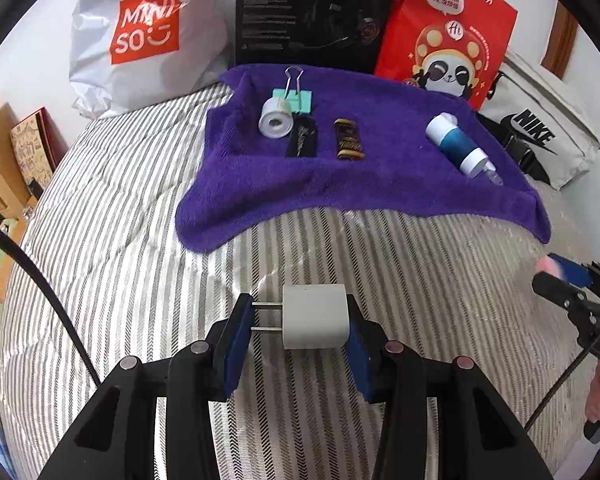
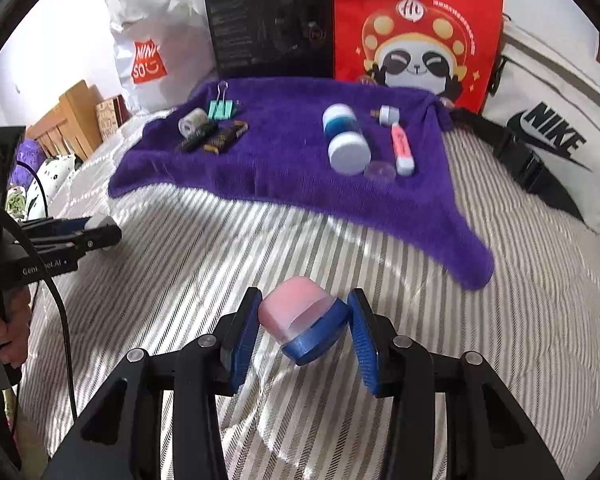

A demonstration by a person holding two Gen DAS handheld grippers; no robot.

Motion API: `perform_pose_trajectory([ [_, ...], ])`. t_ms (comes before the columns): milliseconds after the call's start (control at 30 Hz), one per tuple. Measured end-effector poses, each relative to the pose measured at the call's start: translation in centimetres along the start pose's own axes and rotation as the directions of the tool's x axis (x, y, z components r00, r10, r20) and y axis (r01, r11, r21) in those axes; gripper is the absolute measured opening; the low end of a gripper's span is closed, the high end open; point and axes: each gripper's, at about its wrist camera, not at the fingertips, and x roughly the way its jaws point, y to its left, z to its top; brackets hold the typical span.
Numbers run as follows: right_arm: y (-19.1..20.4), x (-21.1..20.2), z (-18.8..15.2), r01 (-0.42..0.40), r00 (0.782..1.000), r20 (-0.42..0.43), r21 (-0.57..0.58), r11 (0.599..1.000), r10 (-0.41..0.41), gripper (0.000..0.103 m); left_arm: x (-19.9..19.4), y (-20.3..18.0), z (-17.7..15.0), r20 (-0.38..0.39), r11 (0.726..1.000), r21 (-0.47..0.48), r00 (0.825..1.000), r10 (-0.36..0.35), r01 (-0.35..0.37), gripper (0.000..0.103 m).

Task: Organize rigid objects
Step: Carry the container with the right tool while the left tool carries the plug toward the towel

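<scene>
A: What does the right wrist view add?

B: A pink highlighter and a small white cap on the purple towel, just right of the blue-and-white bottle. The left wrist view misses both.

A: And the left gripper?

B: Partly closed, clamping a white plug lengthwise above the striped bedcover, prongs against one pad.

A: The right gripper?

B: Also partly closed, pinching a pink cap with a blue base, tilted.

A: The plug's look?

B: Boxy, rounded corners, two metal prongs.
</scene>
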Motion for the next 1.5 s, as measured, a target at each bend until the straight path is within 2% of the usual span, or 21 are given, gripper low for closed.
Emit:
perform_pose_trajectory([
  [167, -0.4, -0.7, 1.7, -0.018, 0.999, 0.033, 0.002, 1.000, 0.017, 0.044, -1.1, -0.6, 1.2, 0.033, 1.000, 0.024, 0.999, 0.018, -0.019, 0.041],
  [333, -0.6, -0.9, 3.8, -0.014, 0.998, 0.063, -0.019, 1.000, 0.015, 0.044, -1.6, -0.5, 2.4, 0.046, 1.000, 0.028, 0.999, 0.006, -0.007, 0.041],
  [667, -0.9, 0.8, 7.9, -0.033, 0.996, 0.082, -0.026, 0.999, 0.035, 0.044, -2.2, 0.0, 5.8, 0.080, 0.999, 0.043, 0.997, -0.003, -0.001, 0.041],
  [1133, -0.2, 6.9, 12.0, -0.037, 0.999, 0.011, -0.024, 0.999, 0.038, 0.044, -0.8, 1.3, 9.4, 0.072, 0.998, 0.060, 0.997, 0.029, -0.033, 0.041],
  [1500, 0.5, 10.6, 11.9, -0.024, 0.997, -0.070, -0.019, 1.000, 0.023, 0.044, 0.7, 2.1, 10.0, 0.066, 0.999, 0.033, 0.998, 0.003, -0.005, 0.041],
])
